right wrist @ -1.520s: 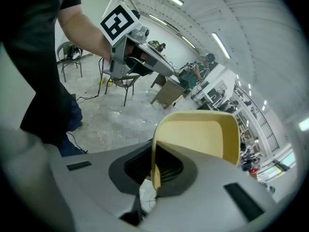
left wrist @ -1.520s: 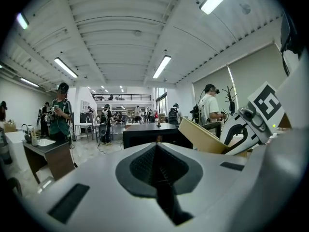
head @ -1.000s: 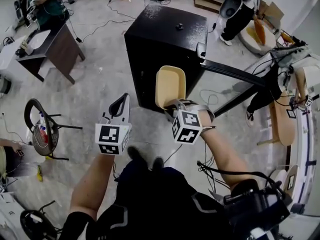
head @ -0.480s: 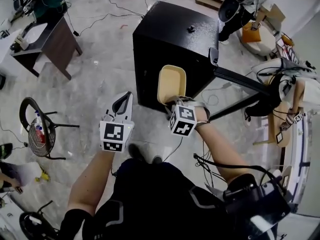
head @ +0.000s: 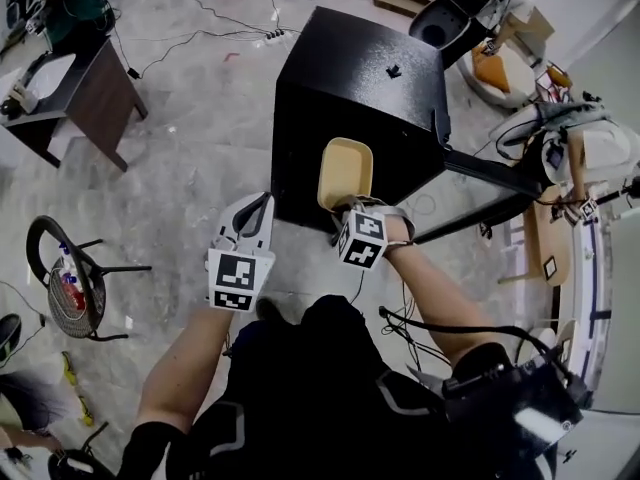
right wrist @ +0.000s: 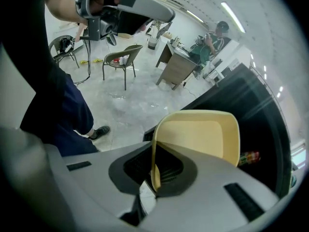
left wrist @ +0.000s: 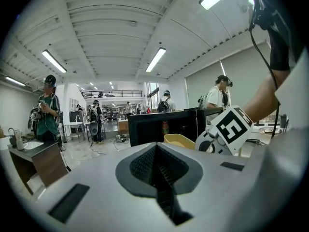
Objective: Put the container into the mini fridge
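I read the right gripper (right wrist: 153,175) as clamped. Its fingers are closed to a narrow gap on one wall of the tan plastic container (right wrist: 203,134), with one finger inside the rim and one outside. The container stands on edge with its open face toward the head camera. It is held off the floor (head: 200,168), just in front of the black mini fridge (head: 350,78) and not yet inside it. The fridge door (head: 490,163) stands swung open to the right in the head view, and a bottle (right wrist: 247,156) shows inside the compartment.

The left gripper (left wrist: 155,175) holds nothing. Its fingers are pressed together with no gap between the pads. It hovers beside the right gripper, to its left in the head view, and touches neither the container nor the mini fridge.
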A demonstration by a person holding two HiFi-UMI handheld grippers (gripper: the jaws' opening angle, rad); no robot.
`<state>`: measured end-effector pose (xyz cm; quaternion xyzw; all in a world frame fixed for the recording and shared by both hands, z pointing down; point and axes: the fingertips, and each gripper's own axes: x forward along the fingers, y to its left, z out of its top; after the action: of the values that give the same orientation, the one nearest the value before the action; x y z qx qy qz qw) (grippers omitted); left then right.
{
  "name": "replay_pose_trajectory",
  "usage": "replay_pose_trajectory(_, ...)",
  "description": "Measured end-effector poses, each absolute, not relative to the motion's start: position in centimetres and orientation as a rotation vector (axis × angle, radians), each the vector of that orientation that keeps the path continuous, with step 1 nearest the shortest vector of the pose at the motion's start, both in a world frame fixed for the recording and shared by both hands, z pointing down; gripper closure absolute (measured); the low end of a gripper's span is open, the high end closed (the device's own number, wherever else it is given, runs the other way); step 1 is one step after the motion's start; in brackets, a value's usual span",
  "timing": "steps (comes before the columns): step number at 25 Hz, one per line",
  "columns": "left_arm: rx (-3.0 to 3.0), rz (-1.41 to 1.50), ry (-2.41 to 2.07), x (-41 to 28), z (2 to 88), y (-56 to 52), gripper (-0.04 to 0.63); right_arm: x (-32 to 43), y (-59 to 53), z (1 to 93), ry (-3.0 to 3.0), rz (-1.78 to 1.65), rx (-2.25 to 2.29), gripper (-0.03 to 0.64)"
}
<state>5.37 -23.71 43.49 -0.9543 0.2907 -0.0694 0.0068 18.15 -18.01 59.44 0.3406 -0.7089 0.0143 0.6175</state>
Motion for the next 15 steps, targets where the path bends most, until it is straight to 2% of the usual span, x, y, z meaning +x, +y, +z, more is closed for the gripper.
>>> replay_pose_trajectory(7,-3.015,-0.238,0.905,5.1,45.5,-25.1,0.586,18.2,-19.6,63.2,-1.619,0.12,0.75,0.598)
replay_pose_trajectory(15,-3.028,-0.275,0.965,8.3,47.2,-26.1,0.586,21.2,-22.0,67.0,-1.63,0.157,0.694,0.598)
